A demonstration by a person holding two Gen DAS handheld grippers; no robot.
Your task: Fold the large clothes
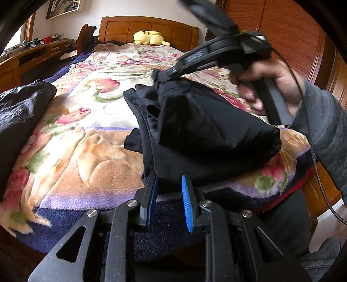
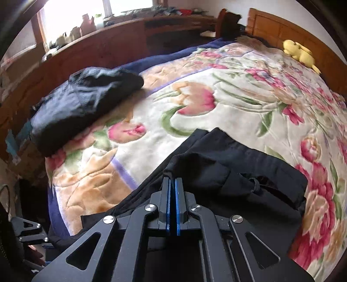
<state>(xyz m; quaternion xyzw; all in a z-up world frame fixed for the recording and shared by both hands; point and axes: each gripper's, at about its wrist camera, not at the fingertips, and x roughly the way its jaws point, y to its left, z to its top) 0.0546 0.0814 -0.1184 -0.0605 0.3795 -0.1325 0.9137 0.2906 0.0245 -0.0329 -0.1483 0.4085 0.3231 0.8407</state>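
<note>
While the black garment (image 2: 234, 171) lies folded low and centre on the bed (image 2: 216, 86), long axis slanting toward the lower right, the right hand-held gripper (image 2: 172, 184) clenches its raised edge; the left hand-held gripper (image 1: 169, 184) straddles its near hem, jaws parted.

Daylight pouring in from a glaring white window (image 2: 71, 19), corners going dark and curving, the moving hand (image 1: 271, 86) looking blurry

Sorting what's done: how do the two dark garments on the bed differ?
The black garment lies near the bed's foot, pinched by the right gripper; the dark bundle lies untouched at the bed's side. The first looks matte, the bundle slightly shiny. Both rest on the floral blanket.
</note>
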